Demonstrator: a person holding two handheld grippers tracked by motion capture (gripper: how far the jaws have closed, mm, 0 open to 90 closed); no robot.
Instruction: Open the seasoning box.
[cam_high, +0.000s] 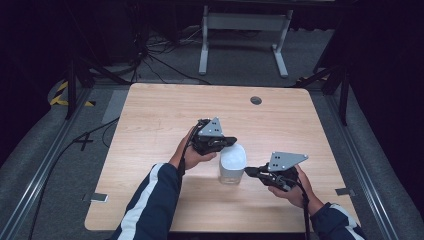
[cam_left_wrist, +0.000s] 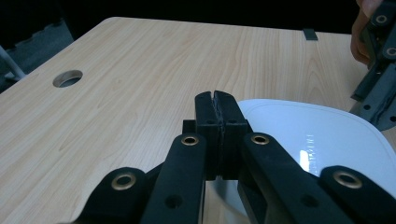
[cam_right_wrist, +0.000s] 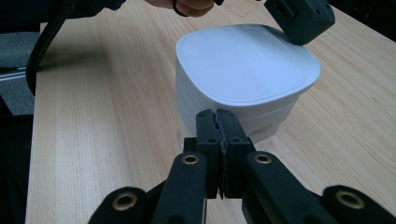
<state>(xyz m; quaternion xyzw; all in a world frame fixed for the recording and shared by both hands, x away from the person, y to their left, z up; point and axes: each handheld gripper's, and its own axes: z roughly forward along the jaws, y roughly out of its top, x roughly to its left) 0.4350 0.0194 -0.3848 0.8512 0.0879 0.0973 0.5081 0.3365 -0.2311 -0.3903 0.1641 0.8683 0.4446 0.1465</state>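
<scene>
Nearest the person, the right gripper (cam_high: 251, 171) has its jaws closed on nothing, tips just beside the white lidded tub (cam_high: 232, 163) at the middle of the table (cam_high: 150, 110). Beyond it, the left gripper (cam_high: 231, 141), also closed and empty, hovers at the lid's (cam_right_wrist: 245, 63) far edge. This looks like the approach; next, the jaws need to open to grasp the tub. Its contents are hidden under the lid.

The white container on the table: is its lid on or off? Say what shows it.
On. The white container stands upright on the table, and its flat lid sits square on top, its rim overhanging the body all round.
</scene>
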